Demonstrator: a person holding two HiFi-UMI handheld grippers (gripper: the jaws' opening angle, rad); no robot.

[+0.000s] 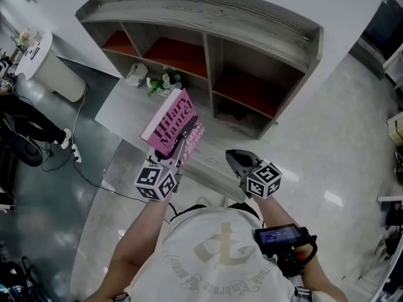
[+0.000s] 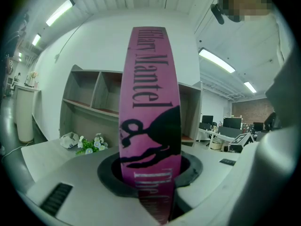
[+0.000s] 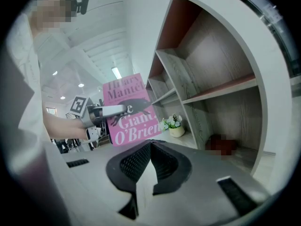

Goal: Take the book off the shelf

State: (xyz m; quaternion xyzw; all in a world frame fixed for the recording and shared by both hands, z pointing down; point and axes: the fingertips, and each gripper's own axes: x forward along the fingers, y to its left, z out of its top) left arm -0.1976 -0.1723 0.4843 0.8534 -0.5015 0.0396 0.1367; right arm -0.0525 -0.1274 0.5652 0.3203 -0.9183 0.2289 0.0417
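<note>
1. Two grippers to note, starting at frame left. Your left gripper (image 1: 177, 151) is clamped on the pink book (image 1: 171, 119). The jaws stand part-way apart with the spine between them, gripping the book's near end.
2. Book position: centre-left of the head view, held in the air over the grey desk top (image 1: 123, 106). It sits in front of the shelf (image 1: 208, 14) and clear of its compartments. As far as the head view shows, it touches neither.
3. Long axis: it runs from the jaws at lower left up toward upper right, away from you and toward the shelf. In the left gripper view the spine rises straight out from the jaws, so most of the book hangs beyond the grip.
4. Right gripper (image 1: 235, 158), right of centre: jaws together, nothing between them. It is apart from the book, which lies to its left.
5. Judgement: the removal looks done. Any set-down rests on your left hand alone, so watch the far end for sag.
</note>
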